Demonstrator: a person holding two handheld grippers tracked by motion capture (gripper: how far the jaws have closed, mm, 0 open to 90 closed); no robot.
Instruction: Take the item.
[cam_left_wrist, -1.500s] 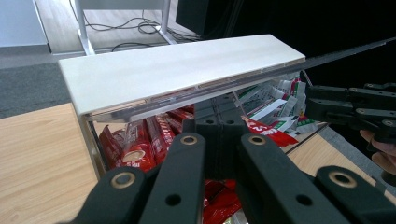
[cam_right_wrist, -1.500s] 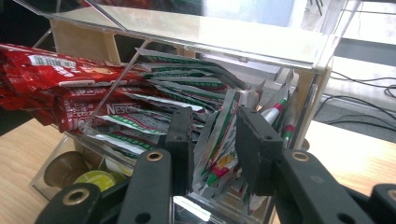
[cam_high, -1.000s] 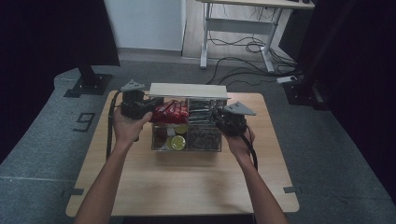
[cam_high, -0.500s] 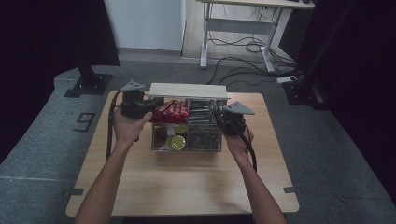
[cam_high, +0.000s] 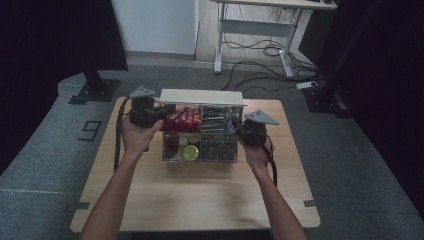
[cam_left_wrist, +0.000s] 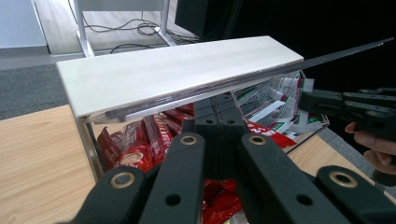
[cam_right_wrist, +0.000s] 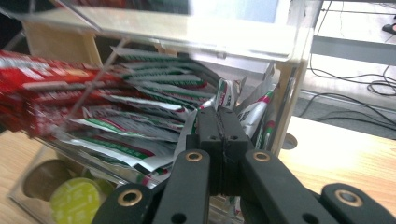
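Clear organizer box (cam_high: 200, 145) sits mid-surface, long axis nine-to-three o'clock; left gripper (cam_left_wrist: 217, 133) at its nine o'clock end, right gripper (cam_right_wrist: 219, 140) at three, both jaws pressed together.

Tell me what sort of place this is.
Probably a lab or studio for recording: a small wooden table on grey carpet, dark curtains around it, and a desk frame with loose cables behind.

A lab or recording studio set up for data capture: black curtains (cam_high: 45, 35) hang on both sides, a lone wooden tabletop (cam_high: 195, 195) stands on grey carpet (cam_high: 45, 165) marked with a taped "9" (cam_high: 90, 131), and loose cables (cam_high: 260, 50) trail under a white height-adjustable desk (cam_high: 255, 22) behind.
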